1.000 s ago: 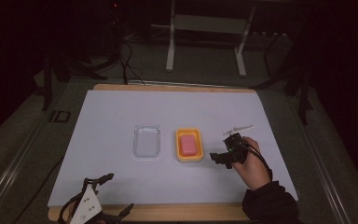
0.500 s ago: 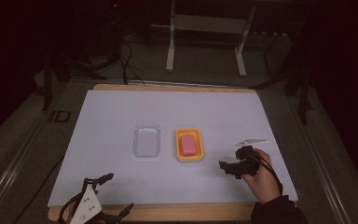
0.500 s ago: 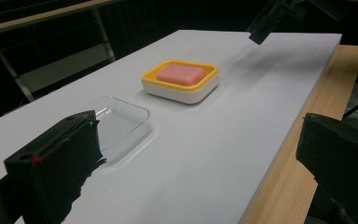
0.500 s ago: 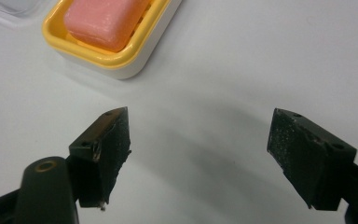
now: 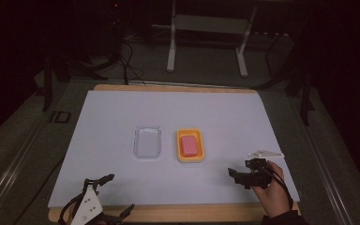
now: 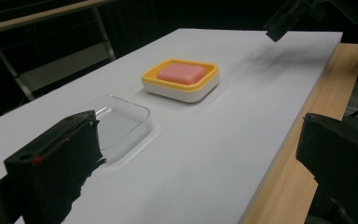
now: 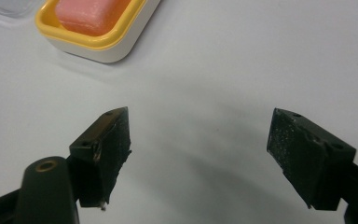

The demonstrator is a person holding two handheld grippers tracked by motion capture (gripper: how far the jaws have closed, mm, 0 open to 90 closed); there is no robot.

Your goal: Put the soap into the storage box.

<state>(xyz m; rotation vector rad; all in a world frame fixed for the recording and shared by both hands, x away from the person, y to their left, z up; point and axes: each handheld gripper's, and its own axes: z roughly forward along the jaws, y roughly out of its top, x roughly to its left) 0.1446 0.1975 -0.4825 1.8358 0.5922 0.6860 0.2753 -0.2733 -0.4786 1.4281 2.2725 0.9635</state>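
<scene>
Nearby, right hand-held gripper [image 5: 238, 177] hangs wide-jawed over bare white sheet [image 5: 234, 117].

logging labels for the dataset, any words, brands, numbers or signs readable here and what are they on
No text can be read in these pictures.
The yellow soap dish, the pink soap in it and the clear lid show no print.
A dark mark on the floor left of the table may be lettering, but it is too blurred to read.
The left gripper carries a white plate with dots, no letters.
</scene>
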